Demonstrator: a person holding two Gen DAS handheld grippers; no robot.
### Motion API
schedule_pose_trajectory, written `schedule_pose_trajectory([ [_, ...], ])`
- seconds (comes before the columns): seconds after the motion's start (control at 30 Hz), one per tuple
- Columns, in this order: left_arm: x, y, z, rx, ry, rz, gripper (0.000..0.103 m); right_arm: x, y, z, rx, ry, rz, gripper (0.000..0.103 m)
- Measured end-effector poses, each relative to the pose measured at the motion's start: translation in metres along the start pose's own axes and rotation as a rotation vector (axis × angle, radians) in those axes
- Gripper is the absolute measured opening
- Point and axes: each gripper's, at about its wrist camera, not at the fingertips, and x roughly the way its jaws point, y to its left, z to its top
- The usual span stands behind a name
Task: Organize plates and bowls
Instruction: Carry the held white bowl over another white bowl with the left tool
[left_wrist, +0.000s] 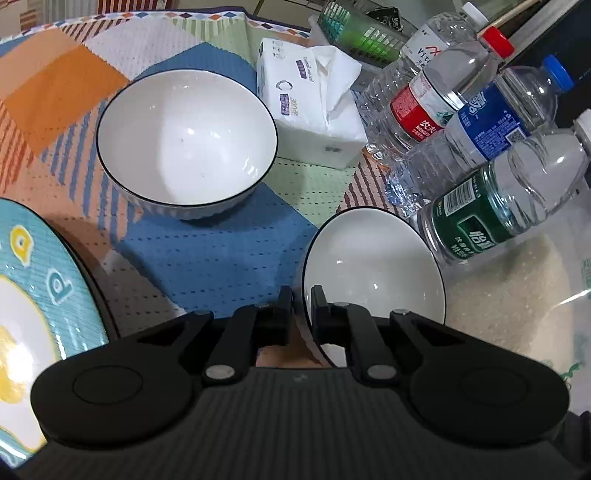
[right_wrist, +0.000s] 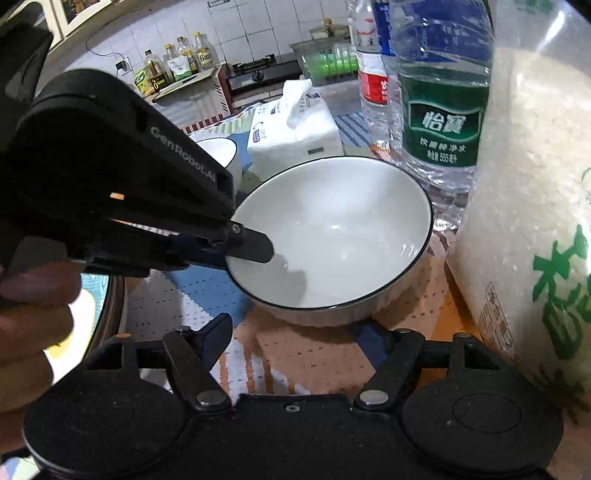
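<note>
The left gripper (left_wrist: 302, 295) is clenching the near bowl's (left_wrist: 373, 266) rim at nine o'clock; the right gripper (right_wrist: 314, 328) is hanging released at six o'clock, bottles (left_wrist: 491, 206) crowding at two.

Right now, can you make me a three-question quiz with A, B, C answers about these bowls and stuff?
1. Where is the tissue pack?
A. inside a bowl
B. behind the far bowl, beside the bottles
C. on the patterned plate

2. What colour is the near bowl's rim line?
A. dark
B. red
C. yellow

3. What is the left gripper doing?
A. hanging open in the air
B. clamped on the near bowl's rim
C. holding a bottle

Answers: 1 B, the pack sits between that bowl and the bottles. 2 A, a thin dark line circles the white rim. 3 B, its fingers pinch the rim from both sides.
</note>
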Motion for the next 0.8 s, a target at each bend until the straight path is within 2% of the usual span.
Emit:
schedule_pose_trajectory([
  [0.07,-0.002,0.003,0.0,-0.01,0.008,-0.002,0.009,0.0,0.003,-0.003,-0.023,-0.011,0.004,0.087],
  [0.2,-0.004,0.008,-0.001,-0.014,0.018,-0.001,0.009,0.003,0.007,-0.006,-0.112,-0.043,-0.058,0.087],
  [0.37,-0.014,0.006,-0.004,0.016,0.017,0.013,0.009,0.004,0.01,-0.005,-0.166,-0.039,-0.07,0.087],
  [0.57,-0.041,0.003,-0.004,0.044,0.008,-0.004,0.009,-0.017,0.006,0.005,-0.134,-0.019,0.008,0.087],
  [0.8,-0.077,0.007,-0.015,0.015,0.008,-0.057,0.01,-0.054,0.016,-0.001,-0.192,-0.091,0.042,0.087],
])
